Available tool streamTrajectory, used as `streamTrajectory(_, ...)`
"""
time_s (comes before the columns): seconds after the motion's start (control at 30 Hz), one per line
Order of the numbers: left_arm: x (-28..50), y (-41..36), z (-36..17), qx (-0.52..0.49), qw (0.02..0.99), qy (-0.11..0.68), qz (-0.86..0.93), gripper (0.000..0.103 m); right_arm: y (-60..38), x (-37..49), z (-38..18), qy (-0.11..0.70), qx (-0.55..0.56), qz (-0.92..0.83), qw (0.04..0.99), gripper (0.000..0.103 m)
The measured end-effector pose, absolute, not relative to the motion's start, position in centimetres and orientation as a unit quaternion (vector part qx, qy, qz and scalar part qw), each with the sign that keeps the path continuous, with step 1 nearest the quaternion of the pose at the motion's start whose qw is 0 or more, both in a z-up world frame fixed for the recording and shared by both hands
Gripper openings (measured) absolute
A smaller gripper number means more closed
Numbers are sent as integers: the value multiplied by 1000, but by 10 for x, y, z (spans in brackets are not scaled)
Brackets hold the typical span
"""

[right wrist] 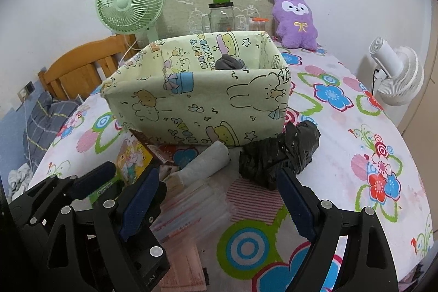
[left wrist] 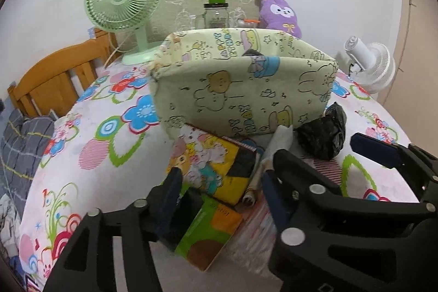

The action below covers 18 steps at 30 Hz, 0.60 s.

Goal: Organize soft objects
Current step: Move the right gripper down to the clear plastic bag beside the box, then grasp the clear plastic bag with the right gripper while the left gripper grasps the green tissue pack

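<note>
The pale green fabric storage bin printed with cartoon rabbits and bears (right wrist: 197, 97) stands in the middle of the surface covered by a white flower-print cloth (right wrist: 356, 127). A grey soft item (right wrist: 230, 63) already lies inside against the bin's far wall, so the bin is probably the place where the soft things are meant to go.

Just near of the bin lies the clutter waiting to be sorted. A crumpled black plastic bag (right wrist: 276, 155) rests at the bin's near right corner. A rolled white cloth (right wrist: 210, 159) lies just left of it, its far end touching the bin's base. Further left lie a yellow cartoon-print packet (left wrist: 210, 160) and a green and orange packet (left wrist: 210, 231).

The left tongs (left wrist: 219, 196) stand partly open above the yellow and green packets, with nothing pressed between the pads. The right tongs (right wrist: 219, 199) gape wide and empty, low over a clear plastic packet (right wrist: 191, 207), with the black bag just beyond the right finger. Both tongs are tilted downward toward the pile, a pose that suits picking from above.

A purple plush rabbit (right wrist: 297, 21) sits upright at the far right, well apart from the bin, near a green table fan (right wrist: 130, 4) and a glass jar with a green lid (right wrist: 220, 12).
</note>
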<state>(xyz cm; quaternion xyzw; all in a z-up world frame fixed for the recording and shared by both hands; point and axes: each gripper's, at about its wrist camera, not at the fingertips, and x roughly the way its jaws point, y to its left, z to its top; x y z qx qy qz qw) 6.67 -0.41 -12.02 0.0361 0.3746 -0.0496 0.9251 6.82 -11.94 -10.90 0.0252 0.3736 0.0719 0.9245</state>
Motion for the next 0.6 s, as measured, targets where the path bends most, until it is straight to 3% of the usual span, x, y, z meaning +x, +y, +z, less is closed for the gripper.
streamTrajectory(0.2, 63, 2, -128, 33, 921, 386, -25, 69, -114, 63, -115, 384, 22, 77, 920, 90)
streamTrajectory(0.6, 67, 13, -139, 44, 918, 393, 3, 88, -105, 67, -125, 405, 22, 78, 911, 90)
